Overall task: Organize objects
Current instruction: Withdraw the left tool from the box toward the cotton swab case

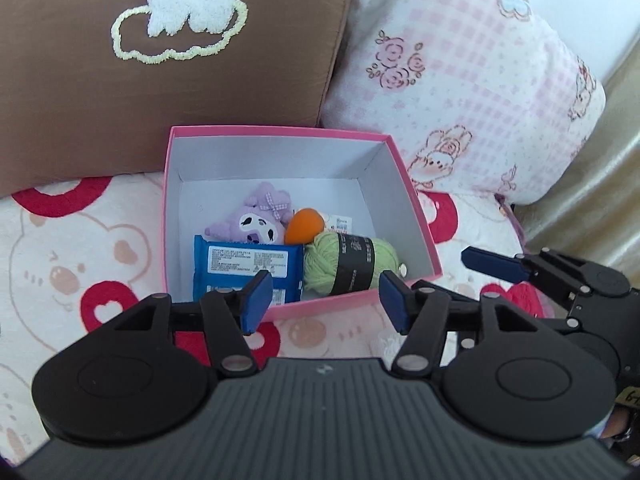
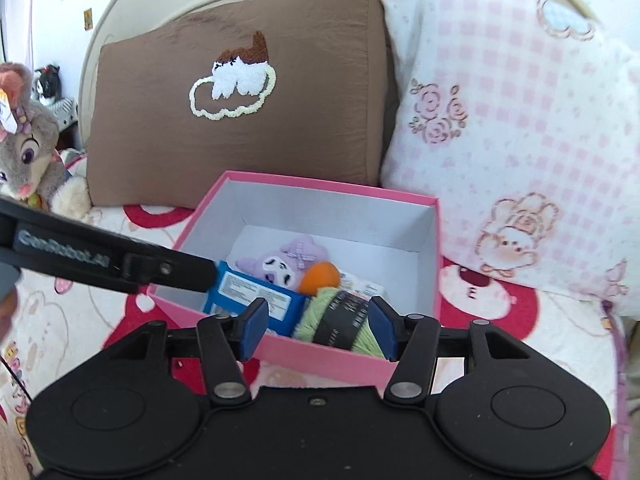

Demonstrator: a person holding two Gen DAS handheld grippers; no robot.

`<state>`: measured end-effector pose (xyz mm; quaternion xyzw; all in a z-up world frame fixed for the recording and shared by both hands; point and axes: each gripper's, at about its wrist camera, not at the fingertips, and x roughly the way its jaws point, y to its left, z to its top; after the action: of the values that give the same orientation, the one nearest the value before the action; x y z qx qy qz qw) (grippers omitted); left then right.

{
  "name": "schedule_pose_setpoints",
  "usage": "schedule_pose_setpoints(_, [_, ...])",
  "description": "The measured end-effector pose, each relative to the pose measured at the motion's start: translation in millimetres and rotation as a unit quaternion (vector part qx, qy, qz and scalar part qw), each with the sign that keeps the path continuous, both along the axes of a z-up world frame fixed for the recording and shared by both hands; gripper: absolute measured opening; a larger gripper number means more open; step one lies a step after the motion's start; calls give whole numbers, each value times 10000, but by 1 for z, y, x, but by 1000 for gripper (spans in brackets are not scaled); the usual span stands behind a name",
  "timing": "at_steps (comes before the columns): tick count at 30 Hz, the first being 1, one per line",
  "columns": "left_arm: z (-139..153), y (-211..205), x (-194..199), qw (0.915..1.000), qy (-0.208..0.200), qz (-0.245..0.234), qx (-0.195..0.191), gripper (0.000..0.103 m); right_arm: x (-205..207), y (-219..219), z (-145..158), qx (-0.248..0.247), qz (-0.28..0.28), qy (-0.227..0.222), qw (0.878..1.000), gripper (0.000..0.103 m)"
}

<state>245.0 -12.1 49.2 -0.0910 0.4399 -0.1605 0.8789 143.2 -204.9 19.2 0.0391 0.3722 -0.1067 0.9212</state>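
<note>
On the bed, an open pink box (image 1: 416, 216) sits before a brown pillow (image 1: 120, 100) and a pink checked pillow (image 1: 480, 80). Inside, left to right: blue packet (image 1: 244, 264), purple plush (image 1: 256, 224), orange ball (image 1: 304, 226), green yarn (image 1: 320, 268). My left gripper (image 1: 324, 300) and right gripper (image 2: 318, 328) hover at its near edge, fingers released, holding nothing.

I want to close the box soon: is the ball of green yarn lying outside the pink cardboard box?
No, the ball of green yarn lies inside the pink cardboard box, beside the blue packet.
</note>
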Motion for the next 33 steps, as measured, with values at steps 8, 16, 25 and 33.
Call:
schedule_pose_setpoints(8, [10, -19, -34, 9991, 152, -387, 40, 63, -41, 9, 21, -182, 8, -31, 9998, 71])
schedule_pose_setpoints(16, [5, -32, -62, 9967, 459, -579, -327, 64, -74, -1, 8, -441, -378, 116, 9982, 87])
schedule_pose_setpoints(25, [-28, -46, -63, 9945, 696, -612, -483, 65, -98, -11, -15, -107, -317, -59, 9994, 88])
schedule_pose_setpoints(33, [-66, -47, -52, 9954, 631, -363, -619, 65, -89, -7, -60, -115, -45, -236, 9996, 88])
